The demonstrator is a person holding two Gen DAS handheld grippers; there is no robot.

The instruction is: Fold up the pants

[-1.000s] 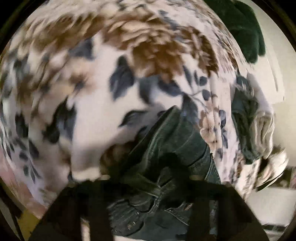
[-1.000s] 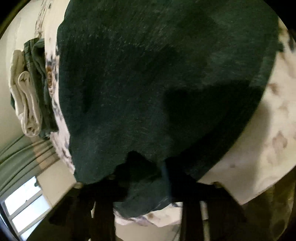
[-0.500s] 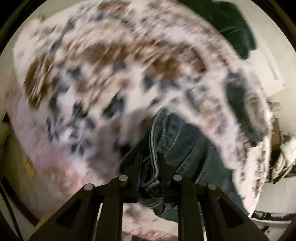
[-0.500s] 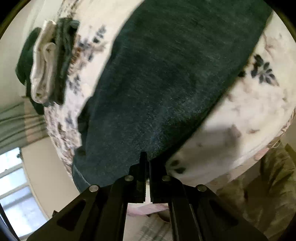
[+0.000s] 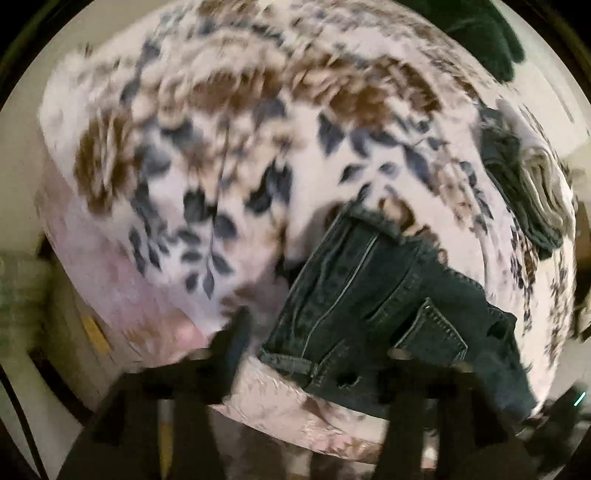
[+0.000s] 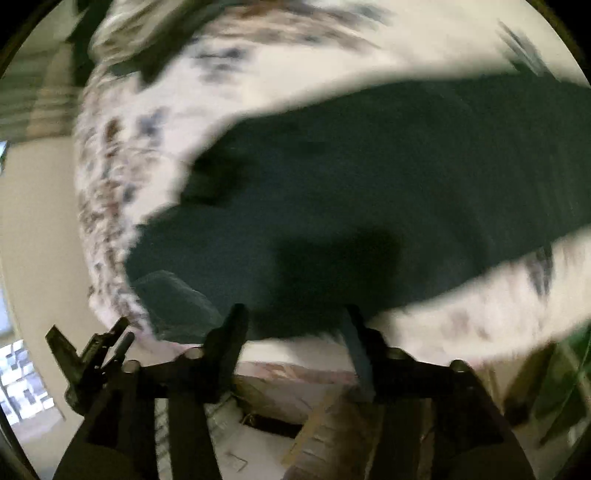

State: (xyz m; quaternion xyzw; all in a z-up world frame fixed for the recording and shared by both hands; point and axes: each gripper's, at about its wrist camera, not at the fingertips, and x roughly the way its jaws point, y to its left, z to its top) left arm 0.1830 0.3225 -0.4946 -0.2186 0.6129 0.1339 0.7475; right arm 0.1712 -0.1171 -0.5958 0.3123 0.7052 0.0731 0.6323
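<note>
Dark blue jeans [image 5: 380, 295] lie on a floral bedspread [image 5: 229, 155], waistband and back pocket toward the near edge of the bed. My left gripper [image 5: 317, 343] is open, its fingers apart on either side of the waistband, holding nothing. In the right wrist view the dark leg of the pants [image 6: 369, 203] stretches across the bedspread [image 6: 147, 122]. My right gripper [image 6: 291, 325] is open and empty at the near edge of the cloth. Both views are blurred.
A stack of folded clothes [image 5: 532, 195] sits at the right edge of the bed. A dark green garment [image 5: 484, 33] lies at the far top. The floor and a wooden board [image 6: 321, 424] show below the bed edge.
Both grippers have let go of the pants and opened. Both have pulled back toward the near edge of the bed, and the jeans now lie on the bedspread.
</note>
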